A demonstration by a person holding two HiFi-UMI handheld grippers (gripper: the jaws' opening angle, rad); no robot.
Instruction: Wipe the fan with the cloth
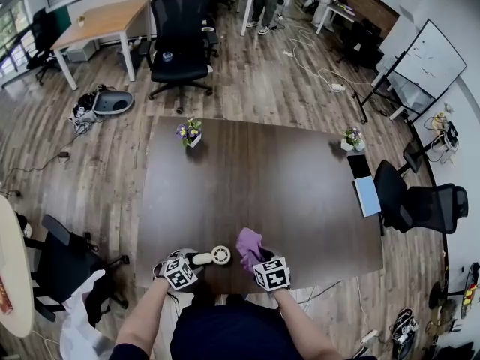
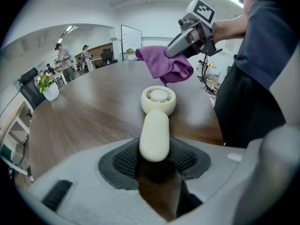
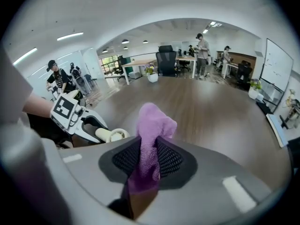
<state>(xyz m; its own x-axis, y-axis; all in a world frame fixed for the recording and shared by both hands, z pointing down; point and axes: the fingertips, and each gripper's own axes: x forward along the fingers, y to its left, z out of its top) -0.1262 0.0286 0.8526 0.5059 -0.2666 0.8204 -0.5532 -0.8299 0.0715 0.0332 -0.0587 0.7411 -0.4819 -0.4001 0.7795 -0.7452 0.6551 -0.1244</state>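
Observation:
A small cream hand fan [image 1: 214,256] [image 2: 157,121] [image 3: 111,135] lies near the front edge of the dark wooden table [image 1: 285,186]. My left gripper [image 1: 187,265] [image 2: 154,156] is shut on its handle, and the round head points away from me. The purple cloth [image 1: 249,247] [image 2: 166,64] [image 3: 151,142] is bunched and pinched in my right gripper [image 1: 262,265] [image 3: 150,161], which is shut on it. The cloth hangs above the tabletop, just to the right of the fan's head and apart from it.
Two small flower pots [image 1: 190,133] [image 1: 352,139] stand at the table's far side. A notebook and dark pad [image 1: 366,190] lie at its right edge. Black office chairs [image 1: 180,40] [image 1: 420,201] surround the table. People stand at the desks far behind.

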